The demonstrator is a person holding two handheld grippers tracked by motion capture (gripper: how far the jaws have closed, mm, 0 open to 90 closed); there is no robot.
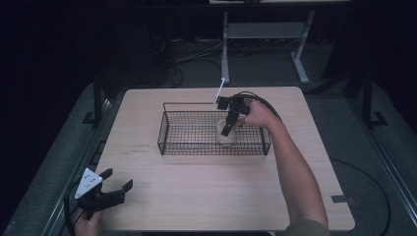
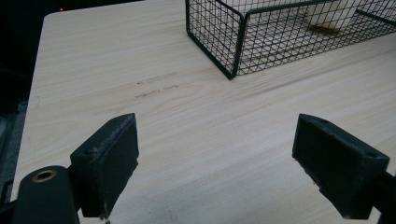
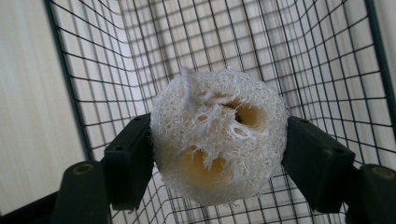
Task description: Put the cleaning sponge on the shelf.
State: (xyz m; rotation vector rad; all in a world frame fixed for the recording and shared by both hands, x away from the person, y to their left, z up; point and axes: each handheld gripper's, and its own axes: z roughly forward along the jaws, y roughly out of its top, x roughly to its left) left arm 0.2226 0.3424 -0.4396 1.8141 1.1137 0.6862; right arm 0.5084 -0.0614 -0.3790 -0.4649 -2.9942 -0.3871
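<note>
Loofah sponge (image 3: 217, 135), fibrous and pale, sits clamped between the jaws of the right gripper (image 3: 217, 154), inside the wire basket (image 3: 93, 70). Such springy, porous material may slip or spring free if the squeeze loosens, and loose fibres could snag on the mesh just beyond the jaws. Left gripper (image 2: 215, 163) hangs wide and empty, well short of the basket. Beneath both lies a pale wood-grain table (image 1: 196, 196); the surrounding room is dim, apparently a workshop floor with cables.
</note>
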